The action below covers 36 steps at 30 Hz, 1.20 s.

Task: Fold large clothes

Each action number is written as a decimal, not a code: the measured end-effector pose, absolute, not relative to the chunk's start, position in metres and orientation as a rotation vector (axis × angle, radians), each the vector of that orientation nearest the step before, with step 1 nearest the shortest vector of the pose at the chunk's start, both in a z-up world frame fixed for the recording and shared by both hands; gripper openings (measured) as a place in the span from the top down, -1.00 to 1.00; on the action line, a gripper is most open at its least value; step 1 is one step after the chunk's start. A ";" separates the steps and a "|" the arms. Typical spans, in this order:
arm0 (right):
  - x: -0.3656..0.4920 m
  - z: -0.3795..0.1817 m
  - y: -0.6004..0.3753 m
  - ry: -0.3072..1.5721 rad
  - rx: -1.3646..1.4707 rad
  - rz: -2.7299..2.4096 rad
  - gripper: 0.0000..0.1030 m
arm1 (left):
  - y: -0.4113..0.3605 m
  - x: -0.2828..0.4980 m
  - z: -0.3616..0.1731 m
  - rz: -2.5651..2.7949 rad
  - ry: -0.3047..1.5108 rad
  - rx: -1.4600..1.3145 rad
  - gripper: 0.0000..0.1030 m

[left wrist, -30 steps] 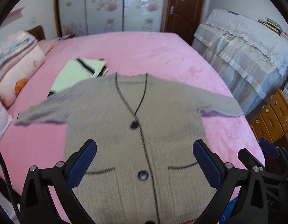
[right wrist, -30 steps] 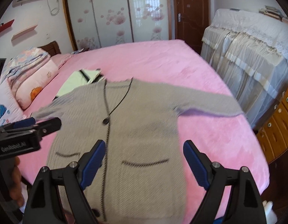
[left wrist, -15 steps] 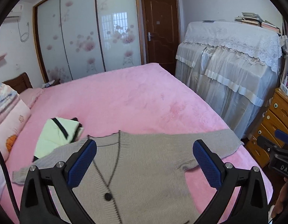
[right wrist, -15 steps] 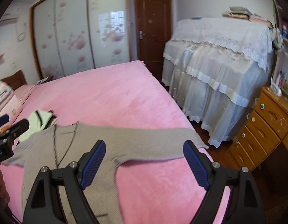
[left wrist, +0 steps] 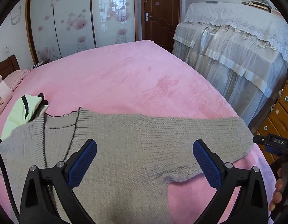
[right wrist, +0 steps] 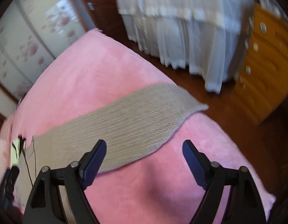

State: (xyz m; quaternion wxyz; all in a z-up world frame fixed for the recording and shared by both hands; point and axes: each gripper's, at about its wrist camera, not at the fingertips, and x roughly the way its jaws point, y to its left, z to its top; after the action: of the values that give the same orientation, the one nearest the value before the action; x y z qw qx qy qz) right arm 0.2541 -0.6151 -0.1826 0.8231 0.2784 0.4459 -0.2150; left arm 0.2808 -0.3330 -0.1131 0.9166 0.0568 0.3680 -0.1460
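A grey knit cardigan [left wrist: 114, 149] with dark trim lies spread flat on the pink bed [left wrist: 125, 78]. Its right sleeve [left wrist: 209, 132] stretches toward the bed's right edge; the same sleeve [right wrist: 129, 119] shows in the right wrist view. My left gripper [left wrist: 144, 160] is open and empty, above the cardigan's right shoulder. My right gripper [right wrist: 144, 160] is open and empty, over the bed just beside the sleeve's lower edge. Its tip [left wrist: 272, 141] shows at the right of the left wrist view, near the sleeve cuff.
A folded pale green garment [left wrist: 22, 112] lies left of the cardigan's collar. A pillow [left wrist: 0, 99] sits at far left. A lace-covered piece of furniture [left wrist: 237, 43] and a wooden drawer chest [right wrist: 263, 71] stand right of the bed. A wardrobe and door stand behind.
Both grippers have moved up the cardigan and to the right, from over the pockets to the shoulder and right sleeve. The right wrist view has tilted and blurs with motion. Both stay open.
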 end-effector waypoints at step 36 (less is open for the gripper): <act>0.341 -0.185 -0.273 0.907 -0.038 0.056 0.78 | -0.074 0.319 -0.153 -0.199 1.004 -0.143 -0.99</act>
State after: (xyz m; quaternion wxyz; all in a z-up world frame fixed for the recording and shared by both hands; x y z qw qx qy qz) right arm 0.3405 -0.2729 -0.1854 0.8983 -0.0184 0.4382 0.0272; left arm 0.3194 -0.0743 -0.1525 0.8695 -0.0682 0.4799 -0.0949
